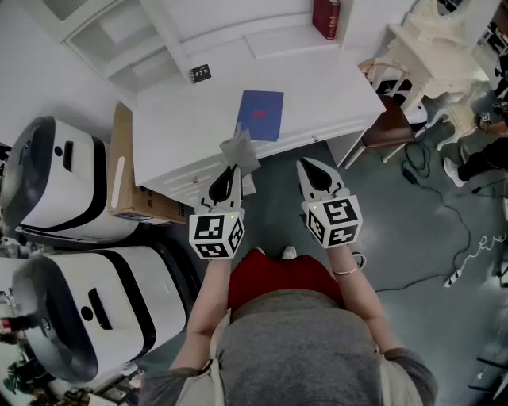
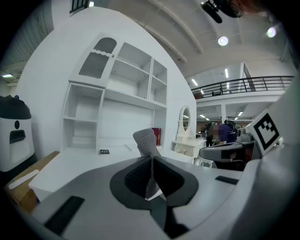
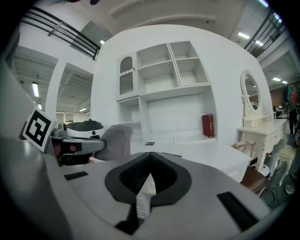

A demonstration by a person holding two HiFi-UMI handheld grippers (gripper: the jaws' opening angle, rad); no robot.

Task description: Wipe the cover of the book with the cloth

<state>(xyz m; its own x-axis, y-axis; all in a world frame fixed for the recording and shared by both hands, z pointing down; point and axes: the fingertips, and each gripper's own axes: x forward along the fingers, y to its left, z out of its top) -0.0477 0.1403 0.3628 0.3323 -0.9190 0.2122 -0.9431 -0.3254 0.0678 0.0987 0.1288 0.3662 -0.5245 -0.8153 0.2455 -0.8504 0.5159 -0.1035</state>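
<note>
A blue book [image 1: 261, 114] lies flat on the white desk [image 1: 317, 87], near its front edge. My left gripper [image 1: 229, 170] is shut on a grey cloth [image 1: 241, 148], which sticks up past its tips just short of the desk front. That cloth [image 2: 147, 141] rises between the closed jaws in the left gripper view. My right gripper [image 1: 313, 167] hovers beside it, in front of the desk, shut with nothing in it. From the right gripper view, the cloth [image 3: 115, 142] shows at left and the book [image 3: 169, 154] is a thin dark sliver on the desk.
A red book [image 1: 326, 17] stands at the desk's back, under white shelves [image 2: 117, 89]. A small black tag [image 1: 201, 74] lies on the desk. A cardboard box [image 1: 127, 170] and two white machines [image 1: 55, 178] are at left. A white dressing table [image 1: 432, 47] and brown stool [image 1: 394, 127] stand at right.
</note>
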